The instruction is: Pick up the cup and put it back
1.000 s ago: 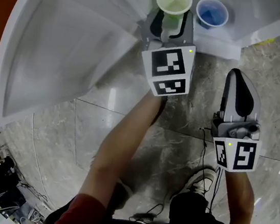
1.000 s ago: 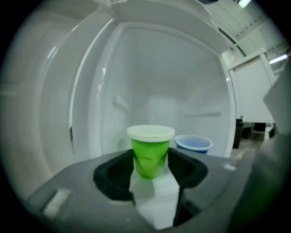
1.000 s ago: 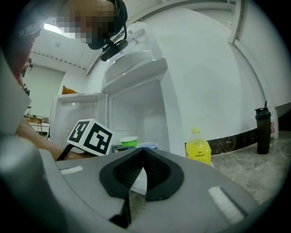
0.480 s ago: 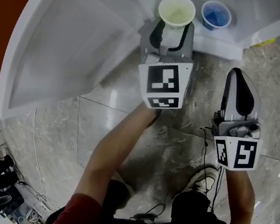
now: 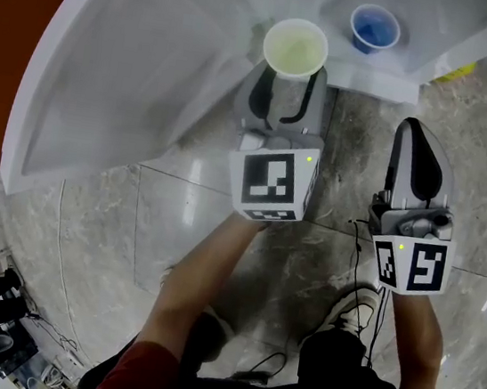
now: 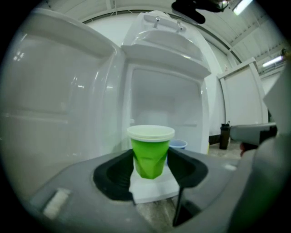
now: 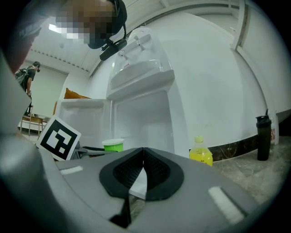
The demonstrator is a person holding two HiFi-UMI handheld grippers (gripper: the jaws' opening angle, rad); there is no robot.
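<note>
Left tool (image 5: pixel 284 96) pulled back, clamping green cup (image 5: pixel 295 48) (sides dented); right tool (image 5: pixel 413 137) closed, empty.

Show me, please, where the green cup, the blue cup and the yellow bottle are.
green cup (image 6: pixel 150 159), left gripper view, middle of its side wall
blue cup (image 5: pixel 374 28), head view, its inside bottom
yellow bottle (image 7: pixel 200 157), right gripper view, its body

Green cup (image 5: pixel 295 47), pale wide rim, open mouth up, looks empty inside. Upright. Pinched between the jaws of the left gripper (image 5: pixel 288 79), at 12 o'clock from its marker cube. In the left gripper view, the cup's wall (image 6: pixel 150 157) is dented where the jaws press.
</note>
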